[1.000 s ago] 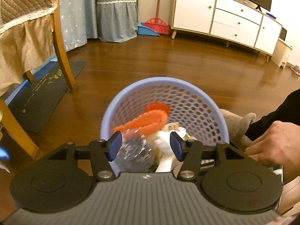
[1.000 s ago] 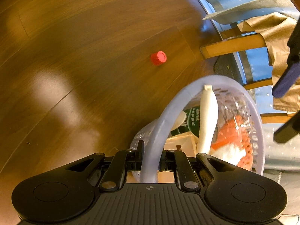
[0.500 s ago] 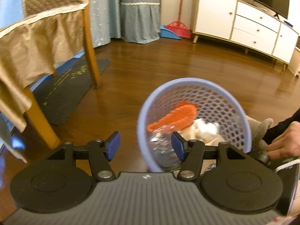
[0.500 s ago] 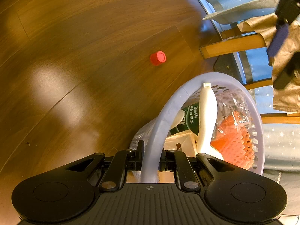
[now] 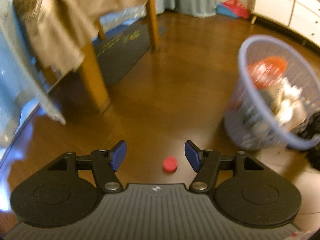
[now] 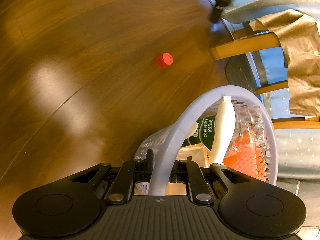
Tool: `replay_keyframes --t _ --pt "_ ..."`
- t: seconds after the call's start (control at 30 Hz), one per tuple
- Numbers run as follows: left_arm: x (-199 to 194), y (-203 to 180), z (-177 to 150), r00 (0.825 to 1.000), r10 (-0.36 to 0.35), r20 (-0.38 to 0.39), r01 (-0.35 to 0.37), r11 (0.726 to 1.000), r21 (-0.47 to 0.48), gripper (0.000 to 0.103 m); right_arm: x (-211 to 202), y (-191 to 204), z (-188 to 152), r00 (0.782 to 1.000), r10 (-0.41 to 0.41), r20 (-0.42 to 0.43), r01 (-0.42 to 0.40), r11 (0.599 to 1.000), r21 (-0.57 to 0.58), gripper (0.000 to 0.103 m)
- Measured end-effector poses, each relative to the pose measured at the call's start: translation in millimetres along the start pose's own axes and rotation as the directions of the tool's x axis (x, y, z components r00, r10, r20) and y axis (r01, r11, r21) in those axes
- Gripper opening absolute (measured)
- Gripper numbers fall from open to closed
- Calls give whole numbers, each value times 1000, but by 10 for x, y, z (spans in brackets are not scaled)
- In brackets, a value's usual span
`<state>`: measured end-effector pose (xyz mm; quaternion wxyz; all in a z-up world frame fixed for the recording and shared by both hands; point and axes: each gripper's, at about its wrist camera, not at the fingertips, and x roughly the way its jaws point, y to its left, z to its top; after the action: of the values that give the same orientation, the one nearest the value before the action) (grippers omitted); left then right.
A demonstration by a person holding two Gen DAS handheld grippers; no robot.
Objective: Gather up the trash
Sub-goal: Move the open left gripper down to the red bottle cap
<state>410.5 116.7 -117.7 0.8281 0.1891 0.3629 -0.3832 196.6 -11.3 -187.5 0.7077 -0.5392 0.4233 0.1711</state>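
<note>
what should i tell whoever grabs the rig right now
Left hand-held gripper: jaws opening, nothing between the pads, red bottle cap on the wood floor just ahead of them.
Right hand-held gripper: shut on the rim of the lavender mesh basket.
Done: basket already holds a clear plastic bottle, orange netting, white paper and cartons.
Left: pick up the cap, drop it into the basket.

green label (image 6: 207,134), white characters, perhaps Chinese
</note>
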Motion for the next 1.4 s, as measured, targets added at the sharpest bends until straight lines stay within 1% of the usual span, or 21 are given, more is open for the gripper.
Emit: replay_keyframes --t 0.1,0.27,0.53,0.67,0.8,0.87,0.97,1.07,1.27,1.4 --pt "174 36 -176 999 11 -39 -11 1000 4 60 6 -5 -4 1000 2 -5 -2 1000 2 9" --pt "476 -23 -330 997 0 -76 1 1000 14 60 15 -18 13 1000 -2 -7 2 1000 -3 9" --pt "870 -186 -457 996 -19 -92 20 1000 16 60 51 -37 34 1000 2 -19 -1 1000 25 9" --pt "1066 -248 -527 995 -9 -95 10 1000 6 60 47 -18 37 1000 1 -18 -1 1000 21 9" --pt "1218 -321 -527 995 -2 -101 4 1000 13 60 43 -28 38 1000 3 -21 -3 1000 26 9" --pt "1276 -319 -530 994 2 -106 -2 1000 2 59 42 -36 40 1000 3 -22 -2 1000 29 9" --pt "1361 -317 -534 993 3 -114 -4 1000 -15 55 36 -35 36 1000 2 -22 -1 1000 28 9" --pt "1429 -326 -519 993 -1 -118 -2 1000 -24 53 38 -31 35 1000 0 -23 1 1000 29 9" --pt "1541 -349 -475 992 -5 -124 5 1000 -7 53 53 -33 43 1000 2 -25 -1 999 37 9" --pt "1607 -357 -477 990 -7 -138 6 1000 -5 49 54 -34 42 1000 2 -24 -1 999 38 9"
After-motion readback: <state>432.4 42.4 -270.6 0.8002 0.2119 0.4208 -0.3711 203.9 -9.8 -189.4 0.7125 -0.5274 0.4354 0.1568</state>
